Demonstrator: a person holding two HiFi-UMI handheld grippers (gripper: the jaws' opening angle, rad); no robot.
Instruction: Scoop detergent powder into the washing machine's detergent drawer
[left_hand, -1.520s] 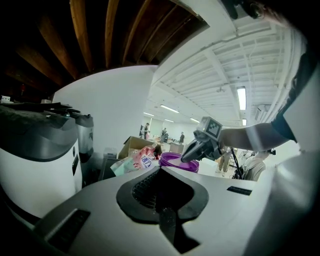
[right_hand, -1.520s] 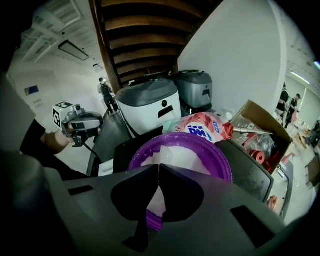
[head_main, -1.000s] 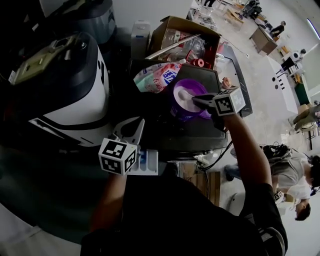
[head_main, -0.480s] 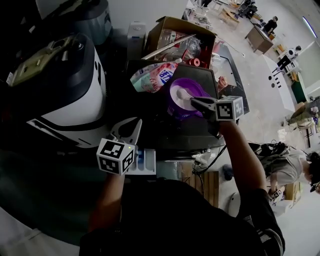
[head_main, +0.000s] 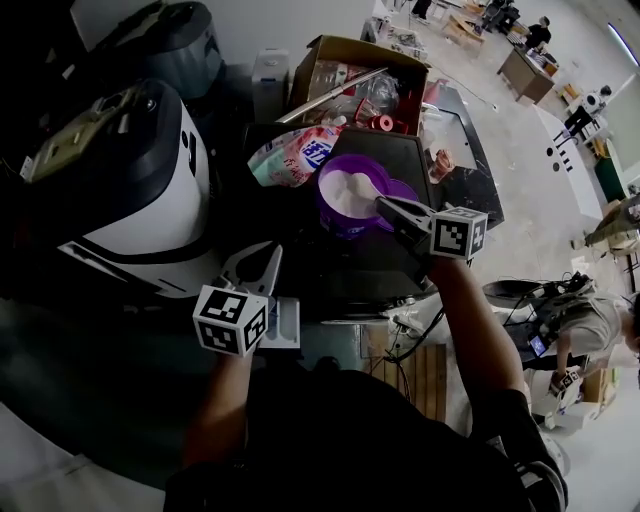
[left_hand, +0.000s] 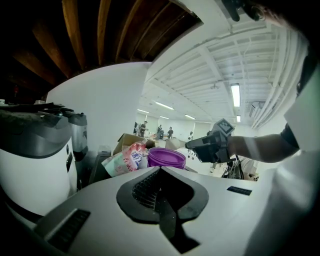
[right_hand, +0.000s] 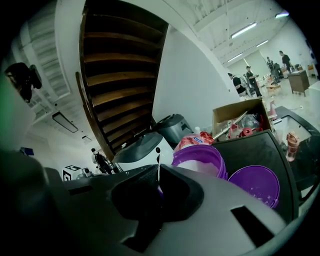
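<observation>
1. Detergent powder (head_main: 352, 194), white, lies in the open purple tub (head_main: 334, 220) at the upper middle of the head view.
2. Right gripper (right_hand: 159, 168) has its jaws closed on a thin white scoop handle (right_hand: 159, 176), at the tub's right edge.
3. Left gripper (left_hand: 161, 170) has its jaws pressed together and holds nothing; it is above the white drawer (head_main: 286, 326), lower left of centre.

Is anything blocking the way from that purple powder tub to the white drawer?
Nothing stands on the dark top between the purple tub and the white drawer. The left tongs, shut and empty, sit at the drawer's left side, their marker cube covering part of it. The right tongs grip the scoop at the tub.
</observation>
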